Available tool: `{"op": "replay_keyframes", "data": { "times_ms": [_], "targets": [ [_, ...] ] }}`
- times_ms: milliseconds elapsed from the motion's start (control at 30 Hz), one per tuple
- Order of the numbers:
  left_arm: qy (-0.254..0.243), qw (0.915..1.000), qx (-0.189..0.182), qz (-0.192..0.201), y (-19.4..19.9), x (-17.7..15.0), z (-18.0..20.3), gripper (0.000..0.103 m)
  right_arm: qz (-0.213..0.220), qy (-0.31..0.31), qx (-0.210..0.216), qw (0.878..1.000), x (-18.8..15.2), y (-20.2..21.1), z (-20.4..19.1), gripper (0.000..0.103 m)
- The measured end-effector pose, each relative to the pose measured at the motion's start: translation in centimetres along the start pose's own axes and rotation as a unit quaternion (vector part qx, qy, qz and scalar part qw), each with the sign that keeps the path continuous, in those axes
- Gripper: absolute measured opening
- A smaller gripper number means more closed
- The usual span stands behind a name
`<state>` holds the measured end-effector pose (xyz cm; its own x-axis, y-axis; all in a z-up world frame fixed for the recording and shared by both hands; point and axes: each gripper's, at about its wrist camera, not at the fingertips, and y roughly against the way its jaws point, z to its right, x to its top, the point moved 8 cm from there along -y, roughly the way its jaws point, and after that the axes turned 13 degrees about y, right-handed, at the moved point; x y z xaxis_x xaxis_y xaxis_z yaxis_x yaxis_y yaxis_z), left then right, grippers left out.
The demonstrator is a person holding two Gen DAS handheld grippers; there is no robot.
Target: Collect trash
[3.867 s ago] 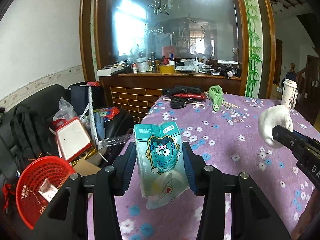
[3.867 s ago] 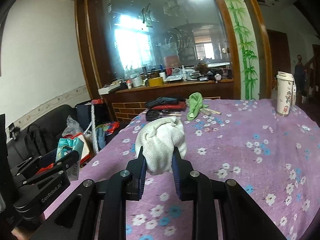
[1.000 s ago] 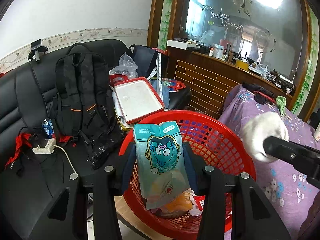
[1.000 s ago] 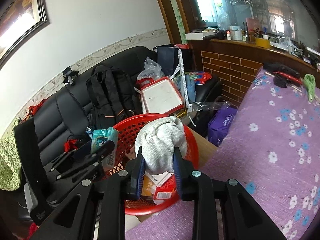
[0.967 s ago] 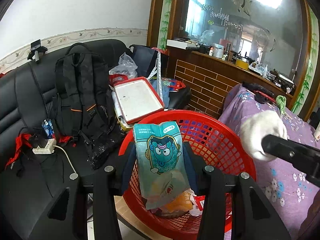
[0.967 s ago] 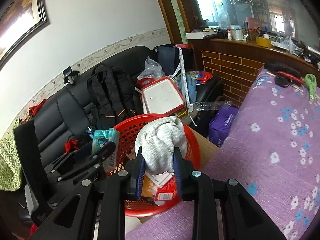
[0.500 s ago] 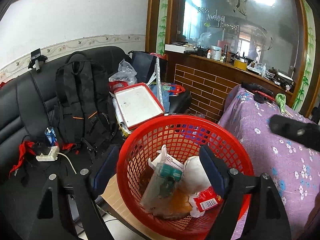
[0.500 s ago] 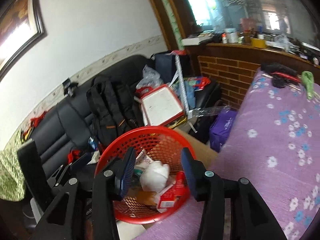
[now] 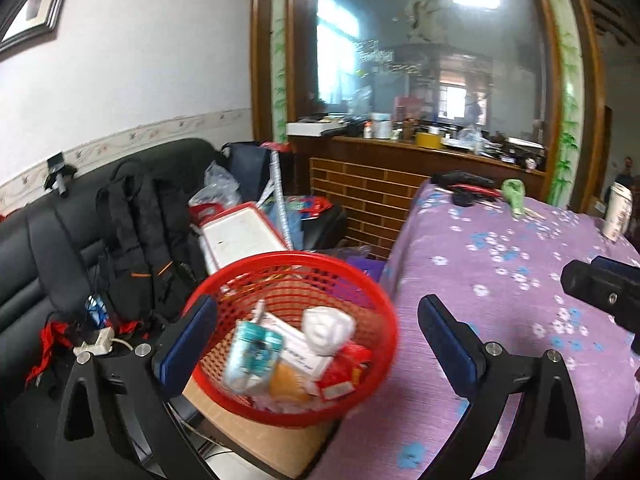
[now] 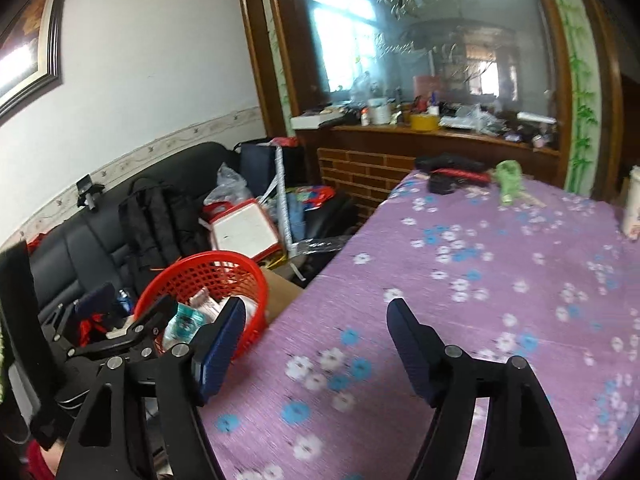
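Both the left tongs [image 9: 316, 336] and the right tongs [image 10: 316, 344] are wide open and hold nothing. The soft white crumpled cloth [image 9: 328, 327] and the light teal snack packet [image 9: 251, 354] lie in the round red plastic basket [image 9: 372, 296], left of the desk [image 10: 480, 272]; pinch them at the middle.

My left camera looks along my left fingers [image 9: 188, 340] down into the red basket [image 9: 384, 320], close, with the sofa [image 9: 48, 240] beyond. My right camera sits higher over the purple table [image 10: 480, 280], facing the mirror [image 10: 440, 40]. Both views share the basket [image 10: 240, 264], backpack [image 9: 148, 220], table edge and mirror; the right one also catches my left gripper [image 10: 120, 312].
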<state>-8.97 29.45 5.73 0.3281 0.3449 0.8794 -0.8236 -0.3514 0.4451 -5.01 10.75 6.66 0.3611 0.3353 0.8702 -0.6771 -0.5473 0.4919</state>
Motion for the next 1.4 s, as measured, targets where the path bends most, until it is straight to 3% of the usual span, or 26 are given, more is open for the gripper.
{"op": "replay_keyframes", "data": {
  "times_ms": [367, 567, 667, 733, 833, 900, 1033, 1167, 1400],
  "targets": [
    [-0.021, 0.9995, 0.001, 0.022, 3.9, -0.6, 2.2, 0.100, 0.028, 0.001, -0.048, 0.998, -2.3, 5.8, 2.0, 0.084],
    [-0.029, 0.9975, 0.031, 0.057, 7.3, -1.5, 1.4, 0.103, 0.054, 0.028, -0.089, 0.994, -3.5, 9.8, 1.1, 0.093],
    [-0.025, 0.9982, 0.018, 0.052, 8.1, -2.3, 1.0, 0.103, 0.060, 0.043, -0.108, 0.991, -4.3, 11.2, 0.7, 0.097],
    [-0.014, 0.9987, 0.003, 0.049, 8.6, -2.7, 0.7, 0.103, 0.059, 0.045, -0.111, 0.991, -4.9, 11.6, 0.6, 0.097],
    [0.016, 0.9983, 0.034, 0.045, 9.0, -3.3, -0.6, 0.103, 0.054, 0.044, -0.114, 0.991, -5.7, 11.8, 0.6, 0.097],
    [0.021, 0.9987, 0.033, 0.032, 8.8, -3.7, -0.8, 0.103, 0.049, 0.041, -0.113, 0.991, -6.1, 11.7, 0.7, 0.097],
    [-0.009, 0.9963, 0.073, 0.044, 8.8, -4.1, -1.0, 0.103, 0.039, 0.034, -0.107, 0.993, -6.6, 11.1, 0.7, 0.097],
    [-0.044, 0.9969, 0.062, 0.023, 8.0, -4.8, 0.2, 0.103, 0.035, 0.044, -0.112, 0.992, -6.7, 10.6, 0.5, 0.097],
    [-0.049, 0.9963, 0.067, 0.020, 7.5, -5.5, 0.2, 0.103, 0.027, 0.056, -0.119, 0.991, -6.9, 10.1, 0.2, 0.097]
  ]
}}
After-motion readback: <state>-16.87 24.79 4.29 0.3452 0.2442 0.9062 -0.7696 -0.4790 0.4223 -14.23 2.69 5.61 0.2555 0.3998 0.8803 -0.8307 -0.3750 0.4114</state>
